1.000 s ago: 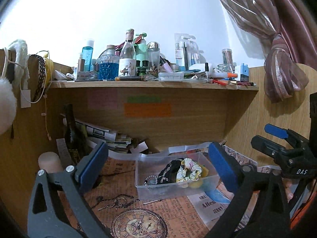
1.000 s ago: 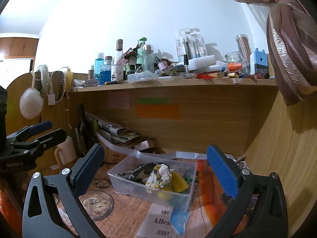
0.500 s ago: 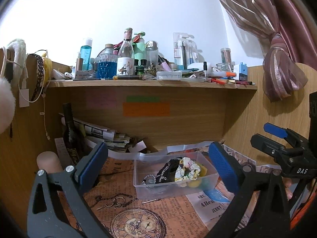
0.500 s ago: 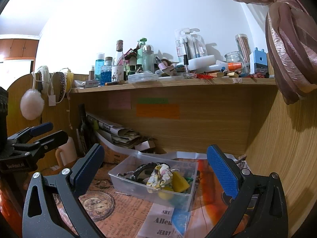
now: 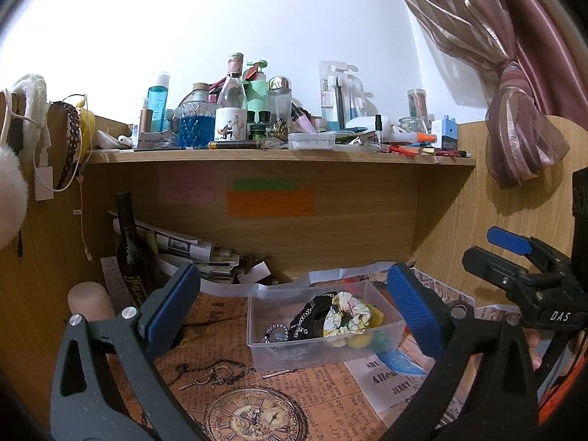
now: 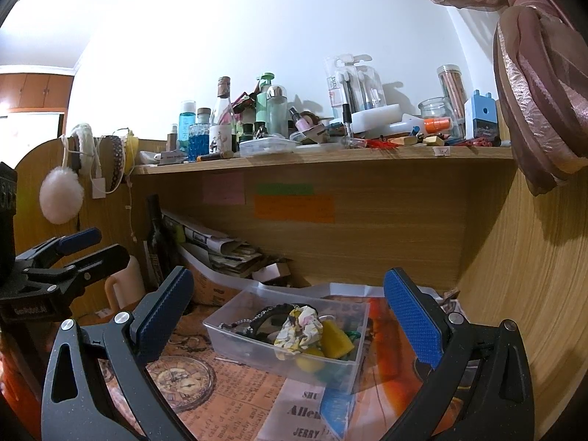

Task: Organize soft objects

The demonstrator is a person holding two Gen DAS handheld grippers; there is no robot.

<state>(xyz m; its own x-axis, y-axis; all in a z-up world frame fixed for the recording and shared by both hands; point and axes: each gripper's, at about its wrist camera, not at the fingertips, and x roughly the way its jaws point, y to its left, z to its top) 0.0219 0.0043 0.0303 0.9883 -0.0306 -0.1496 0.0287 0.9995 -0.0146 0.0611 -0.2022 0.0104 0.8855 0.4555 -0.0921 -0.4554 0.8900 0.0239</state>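
Note:
A clear plastic box (image 5: 257, 330) sits on the paper-covered desk under a shelf. It holds soft hair things: a floral scrunchie (image 5: 347, 314), a black lacy band (image 5: 312, 312) and a yellow piece (image 6: 334, 338). The box also shows in the right wrist view (image 6: 235, 341). My left gripper (image 5: 294, 310) is open and empty, held back from the box. My right gripper (image 6: 288, 316) is open and empty, also short of the box. A white pom-pom (image 6: 60, 194) and headbands (image 6: 117, 161) hang on the left side panel.
The shelf (image 5: 279, 156) above is crowded with bottles, tubes and pens. A dark bottle (image 5: 130, 250) and stacked papers (image 5: 191, 250) stand at the back left. A beige cylinder (image 5: 90, 299) stands at the left. Wooden panels close both sides. A curtain (image 5: 514, 139) hangs at the right.
Both views have drifted slightly; the box sits a little lower and nearer in frame. Both grippers stay open and empty.

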